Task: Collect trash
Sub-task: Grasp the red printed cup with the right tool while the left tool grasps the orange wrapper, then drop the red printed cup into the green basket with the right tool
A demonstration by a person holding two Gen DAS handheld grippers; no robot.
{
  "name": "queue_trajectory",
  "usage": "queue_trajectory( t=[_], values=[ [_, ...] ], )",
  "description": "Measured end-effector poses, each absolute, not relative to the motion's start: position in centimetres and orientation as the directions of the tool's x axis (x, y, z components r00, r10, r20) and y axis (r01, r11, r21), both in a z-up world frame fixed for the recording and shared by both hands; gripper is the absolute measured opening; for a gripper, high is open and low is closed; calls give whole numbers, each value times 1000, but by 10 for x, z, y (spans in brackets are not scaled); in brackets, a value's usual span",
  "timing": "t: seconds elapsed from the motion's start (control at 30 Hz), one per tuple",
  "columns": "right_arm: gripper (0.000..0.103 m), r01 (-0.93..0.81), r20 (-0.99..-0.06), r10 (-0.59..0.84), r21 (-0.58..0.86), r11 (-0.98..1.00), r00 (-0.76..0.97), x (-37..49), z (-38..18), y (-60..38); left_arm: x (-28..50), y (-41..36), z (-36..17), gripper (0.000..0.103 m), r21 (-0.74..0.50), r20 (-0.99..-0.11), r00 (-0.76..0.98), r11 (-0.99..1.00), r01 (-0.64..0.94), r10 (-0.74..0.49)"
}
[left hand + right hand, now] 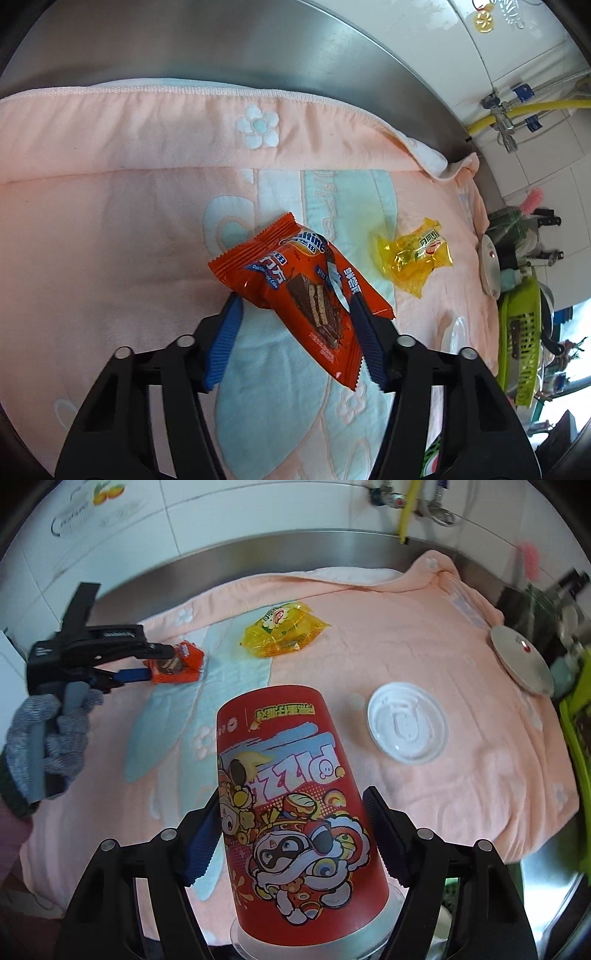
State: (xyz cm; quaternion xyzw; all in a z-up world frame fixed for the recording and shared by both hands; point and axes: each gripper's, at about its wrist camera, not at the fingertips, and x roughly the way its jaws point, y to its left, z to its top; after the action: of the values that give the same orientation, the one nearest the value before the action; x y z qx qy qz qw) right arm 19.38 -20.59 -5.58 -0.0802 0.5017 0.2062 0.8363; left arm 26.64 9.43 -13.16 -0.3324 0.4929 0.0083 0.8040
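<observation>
**Two pieces of trash, two grippers**

Left wrist view: left gripper (pixel 295 314) spread wide around the orange wrapper (pixel 303 295). Not squeezing yet, by the look of it. Wrapper slanted across the gap, one end up near the right finger, the other end out over the pink towel (pixel 110 221). Best to close slowly on the fat middle part, not the thin crinkly end, so no slipping out. Yellow wrapper (pixel 415 254) near by on the right, apart from the orange one. Steel wall (pixel 258 48) behind the towel, so no pushing forward. Green basket (pixel 517 332) off the right edge.

Right wrist view: right gripper (pixel 291 823) around the red paper cup (pixel 295 812). Cup upside down. Fingers right against its sides, but grip or just touch, cannot tell. Soft squeeze only, or a crushed cup. White lid (pixel 408 722) flat on the towel just to the right, not touching. Lots of bare towel in the middle for lifting straight up. Towel edge close below.
</observation>
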Motion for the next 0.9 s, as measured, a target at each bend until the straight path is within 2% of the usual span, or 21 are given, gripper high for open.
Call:
queue_trajectory(
  t=[0.07, 0.2, 0.27, 0.57, 0.7, 0.9],
  values=[
    [71, -395, -859, 280, 100, 913, 429, 180, -54, -214, 269, 92, -134, 41, -530, -799, 510, 775, -345, -319],
    [70, -332, -841, 291, 142, 932, 456, 159, -53, -230, 269, 90, -137, 26, -535, -796, 508, 776, -335, -329],
    [70, -291, -832, 302, 178, 940, 465, 148, -54, -240, 268, 91, -137, 11, -545, -788, 514, 771, -328, -339],
    [70, -122, -805, 280, 255, 959, 523, 111, -54, -289, 241, 80, -117, 5, -534, -769, 528, 815, -223, -359],
    [70, -19, -814, 217, 247, 969, 539, 93, -58, -324, 225, 69, -103, 5, -539, -751, 527, 830, -144, -397],
    [70, 137, -853, 59, 151, 979, 519, 70, -71, -383, 201, 36, -81, 5, -569, -712, 505, 823, -7, -488]
  ],
)
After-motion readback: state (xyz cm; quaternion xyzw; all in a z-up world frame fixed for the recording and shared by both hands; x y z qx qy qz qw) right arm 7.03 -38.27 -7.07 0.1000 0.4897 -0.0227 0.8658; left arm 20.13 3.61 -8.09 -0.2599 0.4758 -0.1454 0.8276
